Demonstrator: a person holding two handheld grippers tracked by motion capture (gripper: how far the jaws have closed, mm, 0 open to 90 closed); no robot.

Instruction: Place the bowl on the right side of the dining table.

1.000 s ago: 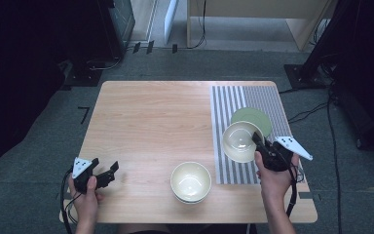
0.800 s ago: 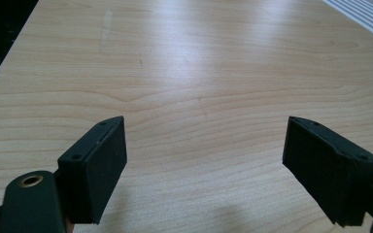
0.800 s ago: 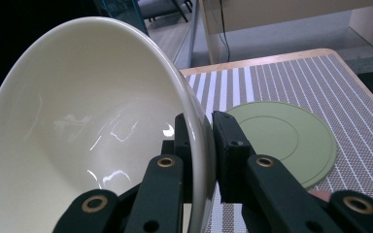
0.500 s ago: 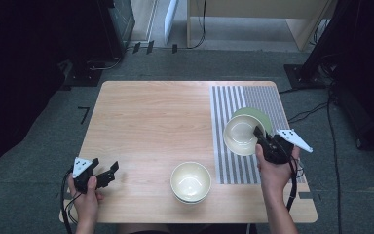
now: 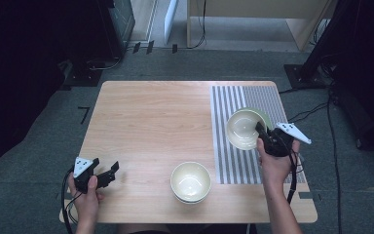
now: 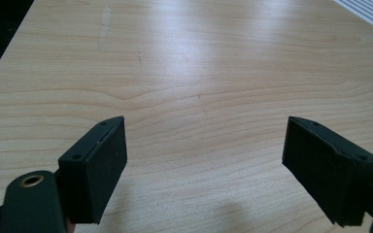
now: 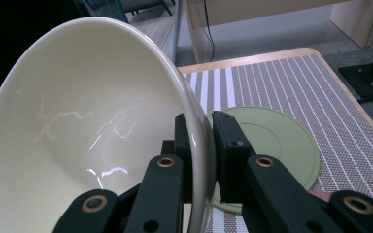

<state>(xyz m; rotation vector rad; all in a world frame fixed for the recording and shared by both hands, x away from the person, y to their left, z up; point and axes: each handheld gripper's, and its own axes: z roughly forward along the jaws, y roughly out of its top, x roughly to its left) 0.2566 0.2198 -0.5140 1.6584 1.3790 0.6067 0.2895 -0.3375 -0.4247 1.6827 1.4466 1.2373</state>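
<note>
Right now the right gripper [image 5: 262, 130] has its jaws clamped tight on the rim of a cream bowl [image 5: 243, 127], one jaw inside the wall and one outside, as the right gripper view makes plain. That bowl [image 7: 92, 131] hangs tilted above the striped mat [image 5: 238, 161], over a green plate [image 7: 277, 141] lying flat on the mat. Whether the bowl's foot touches the plate I cannot tell from the high view.

Near the front edge of the table [image 5: 151, 117], two more bowls [image 5: 190, 181] sit nested, well apart from the held one.

The left gripper [image 5: 108, 171] rests at the front left corner, its jaws spread wide over bare wood with nothing between them.

My guess is the job is about halfway: one bowl is lifted and nearly over the plate, not yet set down or let go, and the stack waits untouched.
</note>
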